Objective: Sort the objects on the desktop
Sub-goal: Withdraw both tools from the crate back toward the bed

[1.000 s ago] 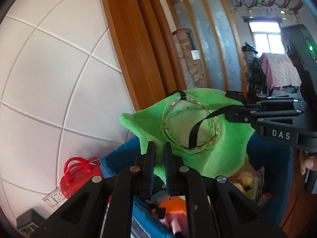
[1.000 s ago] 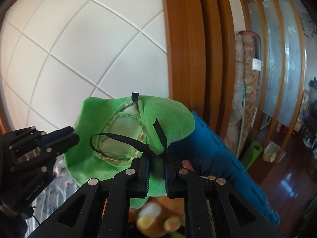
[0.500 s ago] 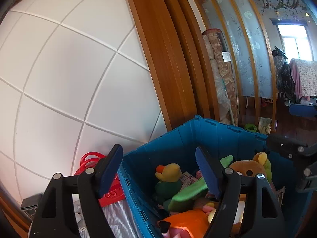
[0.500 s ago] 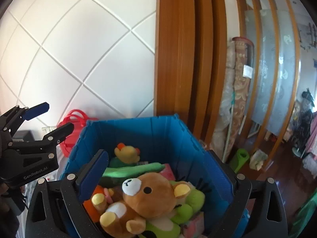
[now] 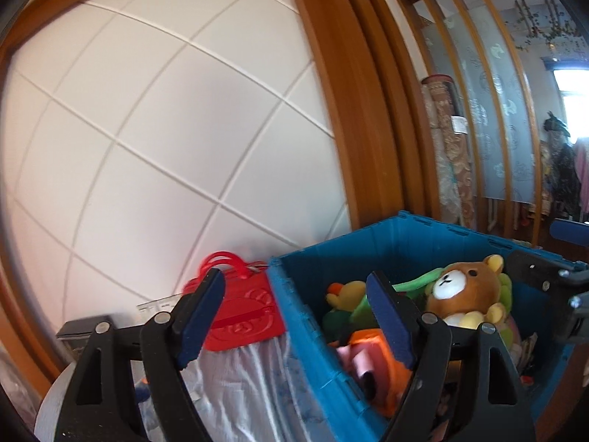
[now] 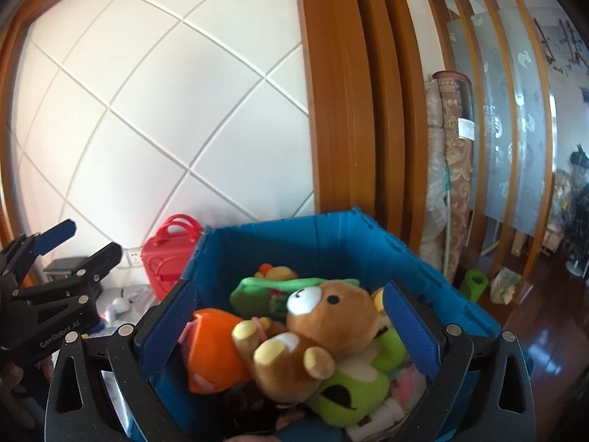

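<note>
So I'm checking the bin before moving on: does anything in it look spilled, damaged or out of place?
Nothing stands out. The brown teddy bear, orange plush and green plush lie heaped inside the blue crate; nothing hangs over its rim. The red case stands beside it.

The blue crate (image 6: 331,246) sat just ahead of the right gripper (image 6: 294,316), holding a brown bear (image 6: 316,324) lying atop green (image 6: 353,386) and orange plush toys (image 6: 210,350).
</note>
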